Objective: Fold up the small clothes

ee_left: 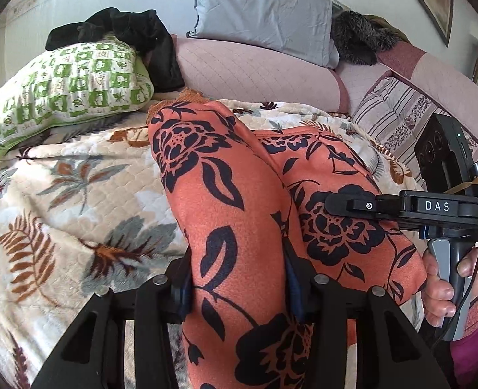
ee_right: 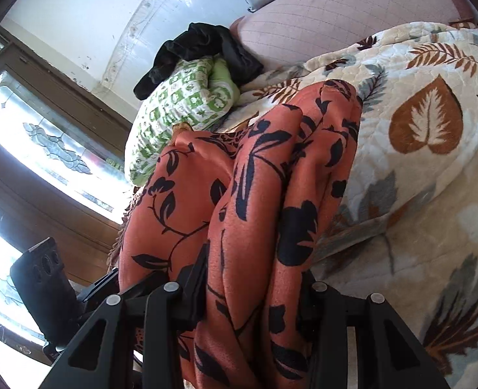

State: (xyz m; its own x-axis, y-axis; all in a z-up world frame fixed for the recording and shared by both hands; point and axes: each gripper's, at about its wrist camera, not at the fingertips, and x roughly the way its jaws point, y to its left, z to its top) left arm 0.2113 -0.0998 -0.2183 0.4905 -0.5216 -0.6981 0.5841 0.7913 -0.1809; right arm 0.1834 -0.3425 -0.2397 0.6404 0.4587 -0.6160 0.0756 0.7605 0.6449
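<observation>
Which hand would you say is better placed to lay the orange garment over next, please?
Probably the right: its side of the garment hangs over open blanket. The left grips equally firmly, but its side sits nearer the green pillow.

Leaf-print blanket [ee_left: 60, 194], perhaps over bed.

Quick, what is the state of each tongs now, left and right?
Left tongs: closed on the orange floral garment.
Right tongs: closed on the same orange floral garment, bunched between the pads.
</observation>
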